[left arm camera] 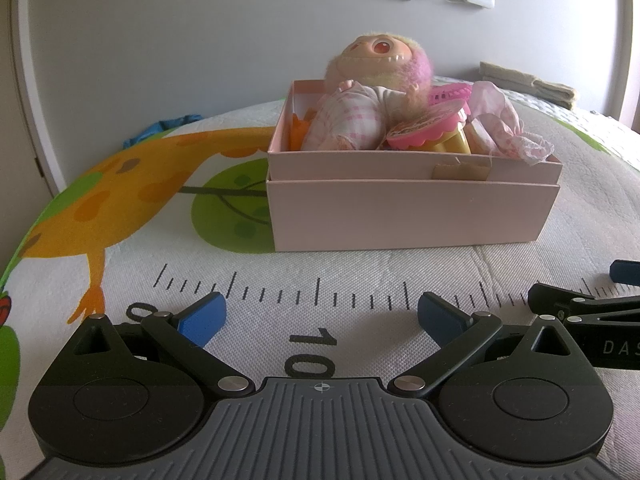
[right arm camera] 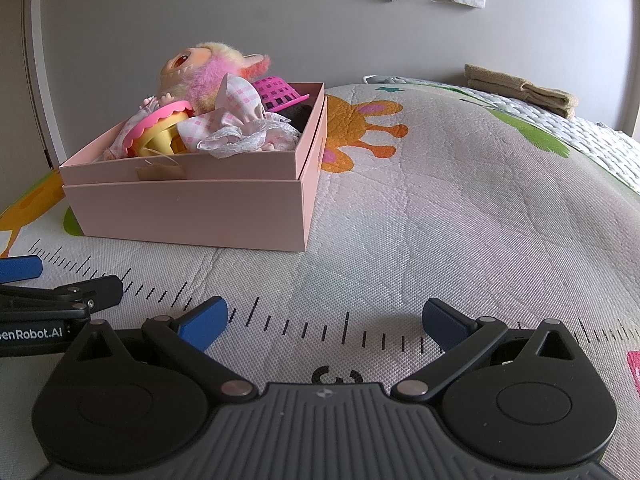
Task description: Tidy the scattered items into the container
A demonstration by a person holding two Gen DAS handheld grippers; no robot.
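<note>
A pink cardboard box (left arm camera: 408, 216) (right arm camera: 188, 212) stands on the printed play mat. In it lie a furry pink-and-yellow doll (left arm camera: 372, 92) (right arm camera: 208, 76), a pink-and-yellow toy cup (left arm camera: 428, 130) (right arm camera: 160, 132), a pink plastic basket (left arm camera: 448, 94) (right arm camera: 278, 92) and a pink checked cloth (left arm camera: 504, 128) (right arm camera: 236, 128). My left gripper (left arm camera: 322, 318) is open and empty, low over the mat in front of the box. My right gripper (right arm camera: 326, 324) is open and empty, to the right of the box's front. Each gripper shows at the edge of the other's view.
The mat (right arm camera: 440, 220) carries a printed ruler scale and cartoon animals. Folded beige towels (left arm camera: 528, 84) (right arm camera: 520, 90) lie at the far right by the wall. A blue object (left arm camera: 160, 130) lies at the mat's far left edge.
</note>
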